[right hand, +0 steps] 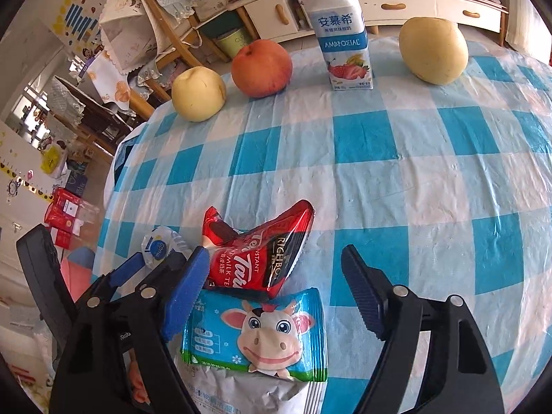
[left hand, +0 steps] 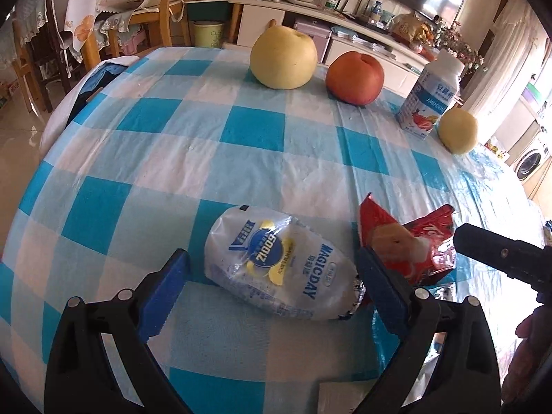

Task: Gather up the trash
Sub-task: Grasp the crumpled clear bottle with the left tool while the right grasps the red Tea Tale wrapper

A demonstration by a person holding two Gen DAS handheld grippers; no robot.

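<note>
While both tongs stand wide near the surface's near edge, the left tongs straddle the white wrapper untouched, and the right tongs flank the red wrapper, blue cow packet just beneath.

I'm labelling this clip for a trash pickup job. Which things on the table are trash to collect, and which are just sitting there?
Trash to collect:
white snack wrapper
red milk tea packet
blue cow wrapper

Just lying about:
large pear
red apple
yogurt carton
small pear
</note>
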